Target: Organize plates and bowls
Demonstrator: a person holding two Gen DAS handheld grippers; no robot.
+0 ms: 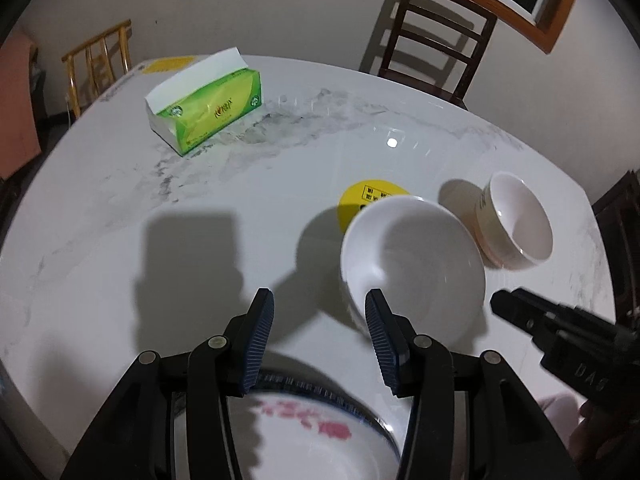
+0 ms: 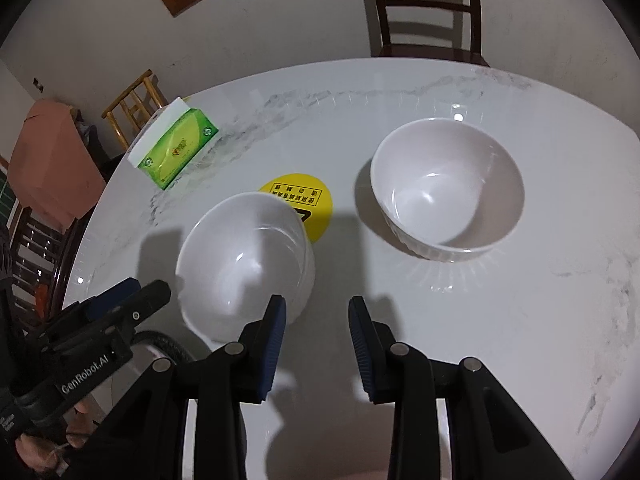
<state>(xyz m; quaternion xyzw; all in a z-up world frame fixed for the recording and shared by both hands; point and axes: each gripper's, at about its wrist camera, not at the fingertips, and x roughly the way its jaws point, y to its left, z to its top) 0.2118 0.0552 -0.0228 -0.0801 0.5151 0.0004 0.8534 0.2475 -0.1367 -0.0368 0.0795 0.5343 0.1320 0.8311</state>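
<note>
A smooth white bowl (image 1: 412, 260) (image 2: 244, 260) stands on the white marble table (image 1: 200, 200), partly over a yellow round sticker (image 1: 360, 200) (image 2: 308, 200). A ribbed white bowl (image 1: 516, 220) (image 2: 448, 188) stands to its right. A plate with a blue rim and pink pattern (image 1: 312, 432) lies under my left gripper (image 1: 320, 312), which is open and empty just left of the smooth bowl. My right gripper (image 2: 318, 312) is open and empty, just right of the smooth bowl; it also shows in the left wrist view (image 1: 500, 304).
A green tissue pack (image 1: 208, 108) (image 2: 176, 152) lies at the far left of the table. A dark wooden chair (image 1: 432, 40) (image 2: 424, 8) stands behind the table. A yellow chair (image 1: 100, 60) stands at the far left.
</note>
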